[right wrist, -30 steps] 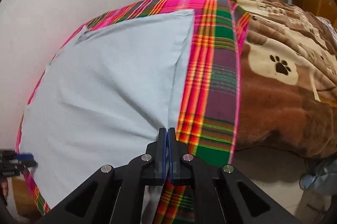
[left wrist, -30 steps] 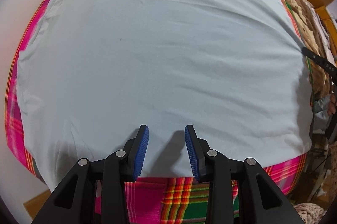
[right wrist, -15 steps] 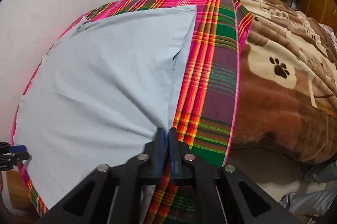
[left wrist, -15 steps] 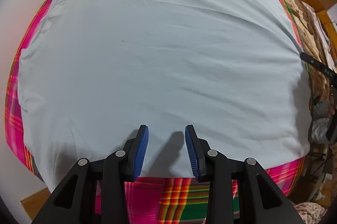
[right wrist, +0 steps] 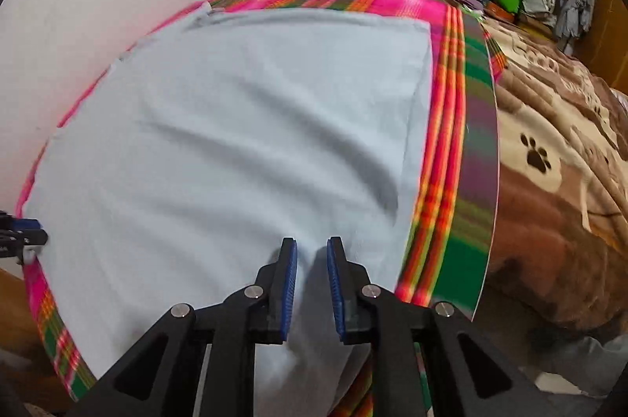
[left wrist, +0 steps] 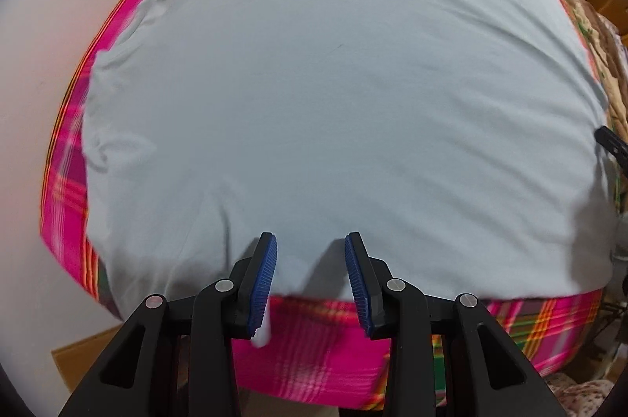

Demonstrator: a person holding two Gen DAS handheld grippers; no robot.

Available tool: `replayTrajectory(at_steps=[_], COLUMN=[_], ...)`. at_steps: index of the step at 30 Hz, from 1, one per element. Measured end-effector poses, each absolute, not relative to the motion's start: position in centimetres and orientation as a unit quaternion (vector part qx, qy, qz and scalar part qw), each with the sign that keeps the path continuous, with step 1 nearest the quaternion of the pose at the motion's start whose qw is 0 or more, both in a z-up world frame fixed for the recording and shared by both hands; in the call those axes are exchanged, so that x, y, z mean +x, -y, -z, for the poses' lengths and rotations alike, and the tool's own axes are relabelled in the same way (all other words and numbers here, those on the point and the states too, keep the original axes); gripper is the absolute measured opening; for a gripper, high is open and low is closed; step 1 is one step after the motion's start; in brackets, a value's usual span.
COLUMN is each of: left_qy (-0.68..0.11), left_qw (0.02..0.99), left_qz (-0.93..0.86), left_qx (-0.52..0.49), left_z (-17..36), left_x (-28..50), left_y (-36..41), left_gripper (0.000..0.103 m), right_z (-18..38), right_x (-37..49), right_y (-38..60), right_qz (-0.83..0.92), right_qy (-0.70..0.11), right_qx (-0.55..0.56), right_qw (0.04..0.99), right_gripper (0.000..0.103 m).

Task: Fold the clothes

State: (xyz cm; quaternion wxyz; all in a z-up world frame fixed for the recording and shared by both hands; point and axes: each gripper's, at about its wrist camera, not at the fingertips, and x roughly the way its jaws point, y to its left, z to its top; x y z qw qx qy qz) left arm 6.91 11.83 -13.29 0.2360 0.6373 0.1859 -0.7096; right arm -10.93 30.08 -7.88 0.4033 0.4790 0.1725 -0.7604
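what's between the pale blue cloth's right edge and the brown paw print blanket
A strip of the plaid bedcover, pink, orange and green, separates the cloth from the blanket; right wrist view.

pale grey garment (left wrist: 333, 95): soft matt cloth, lightly creased. plaid sheet (right wrist: 451, 181): woven cloth. brown blanket (right wrist: 549, 205): plush fleece.

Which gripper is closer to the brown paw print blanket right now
Right. The right gripper sits over the pale cloth near the edge facing the paw print blanket; the left gripper is at the cloth's opposite edge.
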Motion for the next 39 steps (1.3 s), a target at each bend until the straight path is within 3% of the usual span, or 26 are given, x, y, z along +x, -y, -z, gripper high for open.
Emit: replayTrajectory(at_steps=[4, 9, 16, 26, 35, 39], left_qy=[-0.177, -0.184, -0.186, -0.052, 0.074, 0.113], left_qw=[0.235, 0.227, 0.176, 0.046, -0.002, 0.001], left_qz=[0.706, 0.704, 0.724, 0.776, 0.775, 0.770], left_qx=[0.644, 0.648, 0.641, 0.626, 0.627, 0.627], left_z=[13.8, 14.1, 14.5, 13.3, 14.3, 14.6], left_x=[7.5, 7.6, 7.5, 7.6, 4.2, 3.1], left_y=[-12.6, -13.1, -13.8, -17.0, -19.9, -21.0], left_gripper=[0.038, 0.054, 0.059, 0.058, 0.058, 0.058], right_z=[7.8, 6.4, 7.5, 6.5, 5.4, 4.8], right_x=[-10.9, -9.8, -2.9, 0.5, 4.8, 5.9], right_y=[-32.2, -33.1, -31.1, -33.9, -33.4, -34.1], right_qz=[0.764, 0.782, 0.750, 0.791, 0.788, 0.787], right_qy=[-0.164, -0.183, -0.196, -0.179, -0.182, -0.204], right_qx=[0.478, 0.476, 0.494, 0.516, 0.523, 0.517], right_qw=[0.401, 0.358, 0.393, 0.276, 0.268, 0.267], right_gripper=[0.008, 0.014, 0.014, 0.013, 0.013, 0.021])
